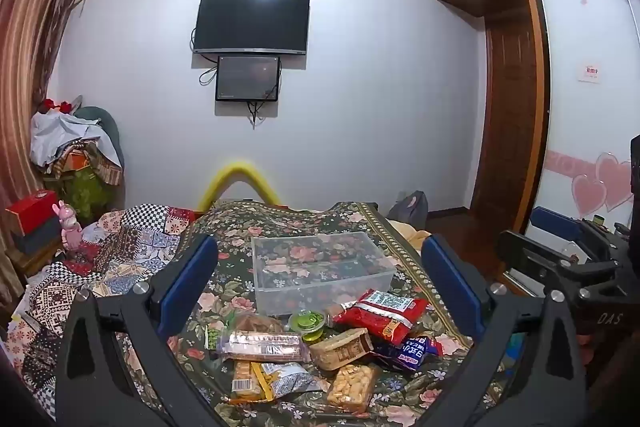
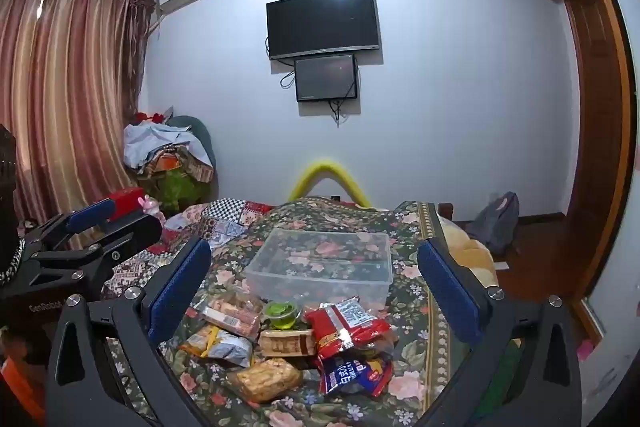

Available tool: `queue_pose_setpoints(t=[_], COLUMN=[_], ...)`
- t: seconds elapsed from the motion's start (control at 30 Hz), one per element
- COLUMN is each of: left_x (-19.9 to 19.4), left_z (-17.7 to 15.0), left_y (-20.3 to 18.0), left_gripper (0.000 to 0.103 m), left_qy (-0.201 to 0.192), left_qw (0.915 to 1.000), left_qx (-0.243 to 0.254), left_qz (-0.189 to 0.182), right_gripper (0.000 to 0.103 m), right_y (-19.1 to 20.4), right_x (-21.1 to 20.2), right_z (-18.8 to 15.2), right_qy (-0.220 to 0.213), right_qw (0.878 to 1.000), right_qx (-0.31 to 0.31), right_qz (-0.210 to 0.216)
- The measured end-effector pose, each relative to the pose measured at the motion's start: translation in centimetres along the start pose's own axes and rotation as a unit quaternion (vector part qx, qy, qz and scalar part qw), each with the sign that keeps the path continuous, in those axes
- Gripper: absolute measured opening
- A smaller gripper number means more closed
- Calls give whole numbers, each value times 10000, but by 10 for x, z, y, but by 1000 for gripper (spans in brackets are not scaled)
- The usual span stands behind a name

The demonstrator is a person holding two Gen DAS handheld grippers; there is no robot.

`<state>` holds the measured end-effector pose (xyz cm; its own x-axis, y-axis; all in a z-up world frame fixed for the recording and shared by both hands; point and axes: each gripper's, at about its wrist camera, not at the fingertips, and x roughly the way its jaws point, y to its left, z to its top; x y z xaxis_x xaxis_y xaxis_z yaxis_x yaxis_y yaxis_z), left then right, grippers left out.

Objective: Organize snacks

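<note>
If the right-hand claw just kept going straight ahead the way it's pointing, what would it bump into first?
Probably the snack pile: the open right gripper tilts slightly down toward the green jelly cup and red packet. If it clears those, the clear plastic box comes next. Depth is uncertain.

A home bedroom: a bed under a dark floral cloth bedspread [image 1: 280, 223], striped reddish-brown curtains [image 2: 60, 87], a black wall-mounted television [image 1: 251, 23], and a tall wooden wardrobe [image 1: 504, 75].

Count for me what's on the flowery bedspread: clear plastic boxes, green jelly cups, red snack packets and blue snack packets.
Clear plastic box: 1
Green jelly cup: 1
Red snack packet: 1
Blue snack packet: 1
Total: 4
</note>
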<state>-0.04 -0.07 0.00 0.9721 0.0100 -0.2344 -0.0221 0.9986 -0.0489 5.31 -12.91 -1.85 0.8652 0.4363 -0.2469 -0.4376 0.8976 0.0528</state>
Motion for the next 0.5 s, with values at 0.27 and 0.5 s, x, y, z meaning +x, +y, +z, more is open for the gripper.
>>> queue_pose_setpoints(t=[0.27,0.5], left_x=[-7,-9], left_z=[-2,-1], left_y=[-4,-2], left_gripper=[103,103], left_qy=[-131,-151], left_qw=[9999,9998], left_qx=[90,101], left_qz=[-27,-43], right_gripper=[103,103], right_y=[3,1], right_x=[-2,0], right_z=[-2,-4], right_qy=[18,32], right_qw=[10000,10000], right_qx=[3,33], right_qz=[-52,-11])
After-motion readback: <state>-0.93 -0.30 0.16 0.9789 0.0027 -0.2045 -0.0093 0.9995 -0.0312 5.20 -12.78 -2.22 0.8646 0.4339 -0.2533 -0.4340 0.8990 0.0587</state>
